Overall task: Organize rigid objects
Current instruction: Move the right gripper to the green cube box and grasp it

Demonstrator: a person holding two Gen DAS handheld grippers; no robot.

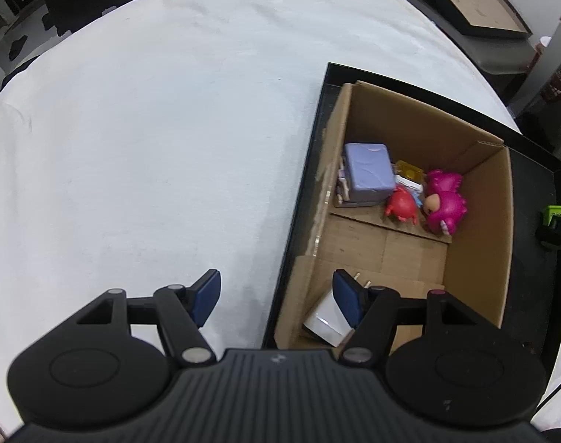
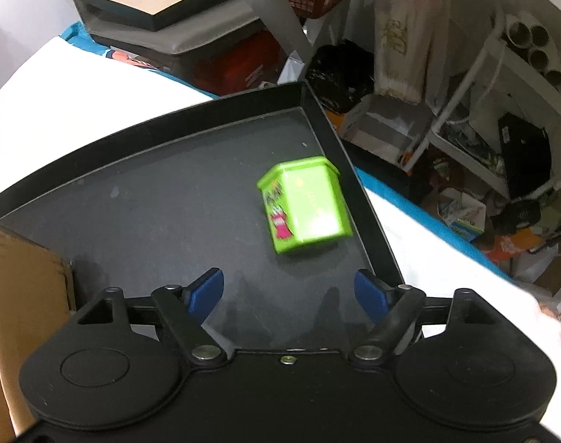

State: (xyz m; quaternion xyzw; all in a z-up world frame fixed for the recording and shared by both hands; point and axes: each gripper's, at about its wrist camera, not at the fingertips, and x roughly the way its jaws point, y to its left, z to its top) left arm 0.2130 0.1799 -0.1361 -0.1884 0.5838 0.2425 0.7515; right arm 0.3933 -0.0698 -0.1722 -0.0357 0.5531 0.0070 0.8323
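Green tin (image 2: 304,203) is lying tipped in the black tray (image 2: 169,199), just ahead-right of my right tool (image 2: 290,292), fingers apart, empty. Left tool (image 1: 276,295), also apart, is hovering farther off over the cardboard box (image 1: 476,243) edge.

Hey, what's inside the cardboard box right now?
The cardboard box holds a purple block, red toy, pink toy, yellow piece and white charger. What lies under the block is mostly covered.
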